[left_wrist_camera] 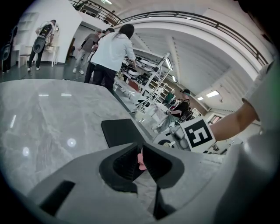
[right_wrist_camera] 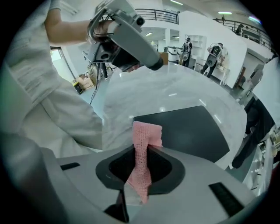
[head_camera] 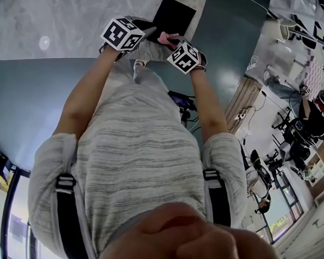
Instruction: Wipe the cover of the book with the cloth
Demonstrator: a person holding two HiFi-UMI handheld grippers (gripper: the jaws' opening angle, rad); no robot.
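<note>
Pink cloth (right_wrist_camera: pixel 141 159): one, hanging pinched in the right gripper (right_wrist_camera: pixel 146 146), its free end standing up in front of the book (right_wrist_camera: pixel 192 129).
Book: one, black, lying flat on the marble table (head_camera: pixel 76 17), top centre of the head view.
Right gripper: jaws clamping tight on the cloth.
Left gripper (left_wrist_camera: pixel 141 153): jaws pressing almost together on a pink sliver (left_wrist_camera: pixel 140 161); whether it is part of the same cloth is not showing.
Grippers: two, hovering side by side at the book's near edge.

no legible text, labels or numbers
</note>
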